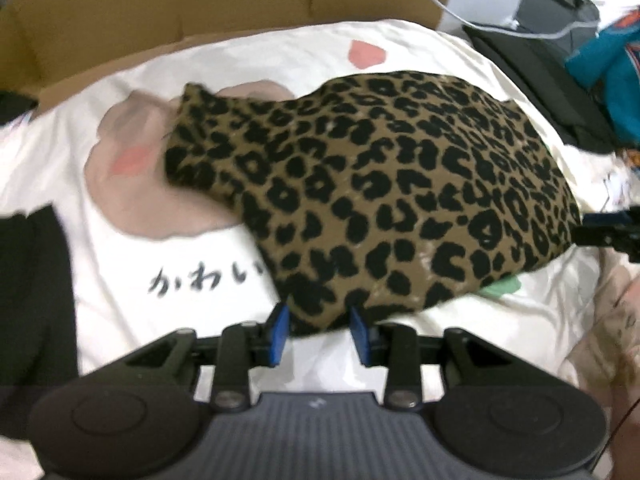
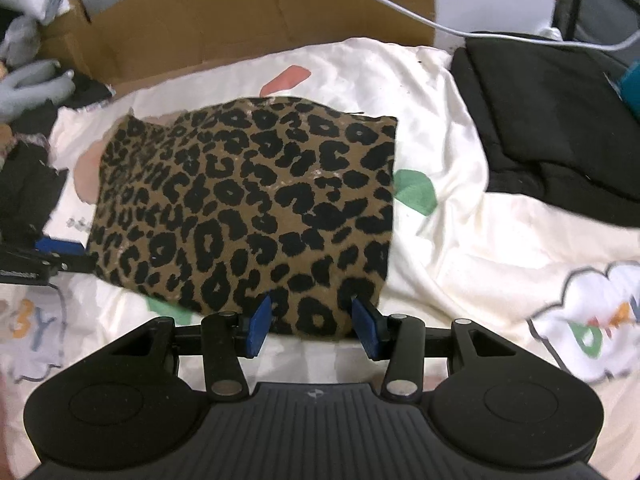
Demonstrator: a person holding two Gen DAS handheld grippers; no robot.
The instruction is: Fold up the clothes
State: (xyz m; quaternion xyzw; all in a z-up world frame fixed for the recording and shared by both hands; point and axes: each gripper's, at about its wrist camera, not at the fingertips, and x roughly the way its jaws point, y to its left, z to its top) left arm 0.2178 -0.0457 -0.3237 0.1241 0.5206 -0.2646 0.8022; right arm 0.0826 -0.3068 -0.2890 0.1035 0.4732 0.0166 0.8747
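Both claws gape at the leopard-print garment (image 1: pixel 372 184) beside a cardboard box (image 2: pixel 240 20).

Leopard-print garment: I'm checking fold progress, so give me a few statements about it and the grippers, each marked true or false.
1. The leopard-print garment lies on a cream printed sheet. True.
2. Both grippers are shut tight on nothing. False: the left gripper and right gripper each straddle its near edge, jaws apart.
3. A cardboard box stands beyond the bedding. True.
4. The garment is plain black. False: it is brown with black spots.
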